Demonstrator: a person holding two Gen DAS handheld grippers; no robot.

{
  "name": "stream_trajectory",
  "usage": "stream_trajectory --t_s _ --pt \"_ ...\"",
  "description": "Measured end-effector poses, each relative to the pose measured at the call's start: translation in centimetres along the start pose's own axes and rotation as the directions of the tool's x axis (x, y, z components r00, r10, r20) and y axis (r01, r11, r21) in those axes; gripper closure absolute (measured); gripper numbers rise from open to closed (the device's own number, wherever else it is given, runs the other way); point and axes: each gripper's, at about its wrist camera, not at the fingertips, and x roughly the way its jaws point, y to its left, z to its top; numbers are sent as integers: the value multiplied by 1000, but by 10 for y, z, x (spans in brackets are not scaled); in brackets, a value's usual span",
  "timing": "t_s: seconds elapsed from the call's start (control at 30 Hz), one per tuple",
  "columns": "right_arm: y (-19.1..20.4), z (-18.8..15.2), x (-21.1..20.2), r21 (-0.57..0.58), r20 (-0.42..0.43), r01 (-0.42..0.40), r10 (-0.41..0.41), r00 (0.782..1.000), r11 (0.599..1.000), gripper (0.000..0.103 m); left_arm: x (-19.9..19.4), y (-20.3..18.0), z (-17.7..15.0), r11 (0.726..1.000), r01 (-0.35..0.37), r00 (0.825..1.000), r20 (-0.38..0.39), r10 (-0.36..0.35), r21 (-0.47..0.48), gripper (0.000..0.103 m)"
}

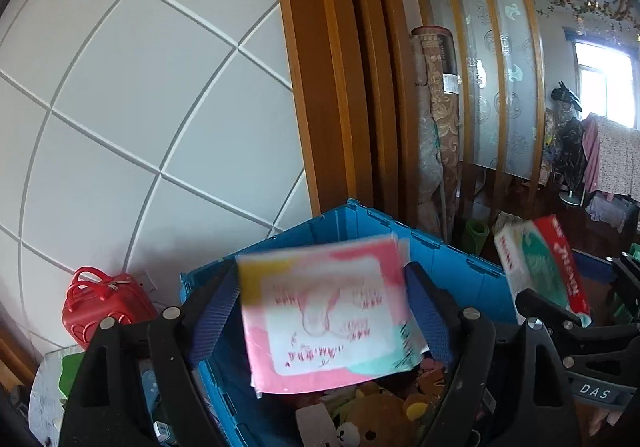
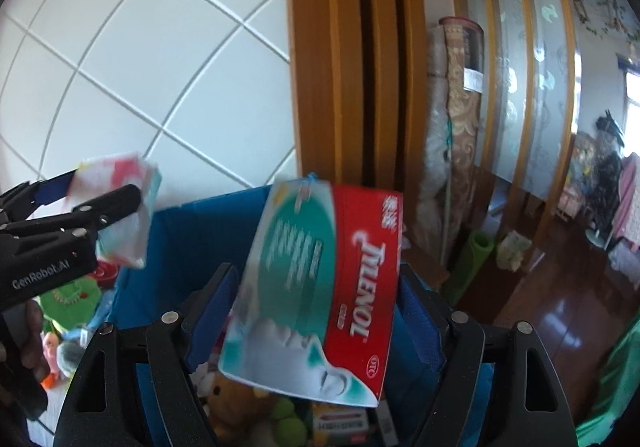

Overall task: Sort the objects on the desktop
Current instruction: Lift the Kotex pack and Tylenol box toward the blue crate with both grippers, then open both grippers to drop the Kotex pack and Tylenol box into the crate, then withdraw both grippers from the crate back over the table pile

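— Well, what is held by the left gripper (image 1: 324, 311)?

— A flat pink packet (image 1: 326, 313) with a white printed panel, a yellow corner and a teal corner is clamped between its blue-padded fingers (image 1: 216, 311). It is held tilted above the blue crate (image 1: 440, 255). Its print is blurred.

— And by the right gripper (image 2: 316, 295)?

— A Tylenol box (image 2: 316, 287), red along one side and teal and white across the rest, is pinched between the fingers (image 2: 416, 311), also over the crate, tilted. White lettering is carried on the red band.

— What is seen inside the crate?

— A brown plush bear (image 1: 376, 419), green balls (image 2: 290, 423) and another small box (image 2: 340, 423) are seen at the bottom.

— And the room?

— A white panelled wall (image 1: 120, 87) is seen behind, a wooden slatted screen (image 1: 340, 67) beside it, and rolled rugs (image 1: 440, 119) propped against frosted glass. A red case (image 1: 100, 307) is set left of the crate; dark glossy wood flooring (image 2: 540, 307) is visible on the right.
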Motion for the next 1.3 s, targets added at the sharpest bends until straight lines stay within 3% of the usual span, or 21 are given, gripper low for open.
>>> stream_trajectory --t_s 0.17,0.37,0.77,1.07,1.3 --pt "-8 6 -3 -1 41 -13 13 999 1000 11 -6 -5 6 998 -52 997 50 51 17 3" --pt "-5 5 -15 3 85 -40 40 996 999 11 -17 -11 1 997 -75 994 82 74 13 3" --pt "9 -35 -67 8 152 -26 25 988 1000 10 -66 -9 -39 996 -90 988 126 89 -1 3" --pt "57 -75 -129 2 184 0 -1 983 1000 10 -138 16 -92 996 -90 984 154 90 -5 3" --pt "123 -107 -169 -5 177 -1 2 984 1000 10 -194 56 -147 995 -101 987 127 102 -13 3"
